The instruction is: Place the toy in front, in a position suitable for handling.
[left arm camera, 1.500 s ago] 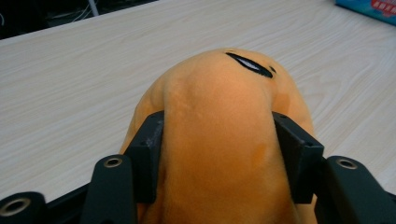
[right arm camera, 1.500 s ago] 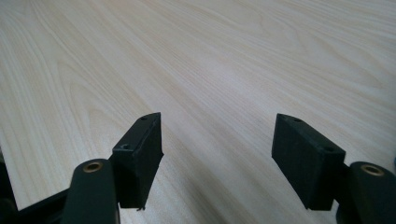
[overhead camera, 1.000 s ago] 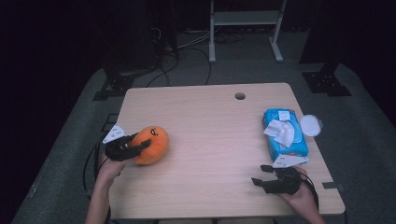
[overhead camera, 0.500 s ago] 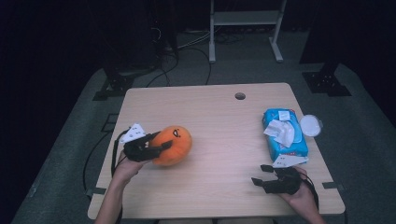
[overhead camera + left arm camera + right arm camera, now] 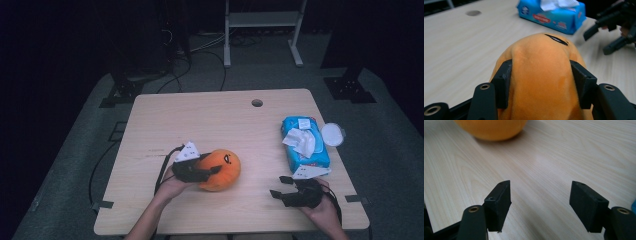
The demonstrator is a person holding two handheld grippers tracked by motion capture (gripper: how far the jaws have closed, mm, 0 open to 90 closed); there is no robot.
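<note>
Since a second ago my left tool point(image 5: 207, 171) has carried the orange plush toy point(image 5: 220, 169) from the desk's left edge toward the middle; my right tool point(image 5: 282, 186) has kept its place near the front right corner.

From the high view I see the plush toy resting on the light wood desk point(image 5: 215, 120), left of centre and toward the front. My left tool pinches it from its left side, the grey plate on top tilted up. In the left gripper view the two black jaws press into the plush toy's point(image 5: 541, 82) sides, the fabric bulging between them, and a dark stitched slit sits on the crown. I read no writing on it.

My right tool hangs just over the desk with jaws spread apart and nothing between them; in the right gripper view bare wood grain runs through the gap of the right tool point(image 5: 540, 202), and the plush toy point(image 5: 491, 128) lies beyond it at the top edge.

At the desk's right side lies a blue pack of wipes point(image 5: 305, 142), a white wipe pulled out of its top. In the left gripper view the pack point(image 5: 554, 16) carries a red label and a round blue mark, too blurred for me to read. A white round lid point(image 5: 332, 134) sits just beside the pack at the desk's right edge. A small round hole point(image 5: 257, 103) is cut near the far edge.
</note>
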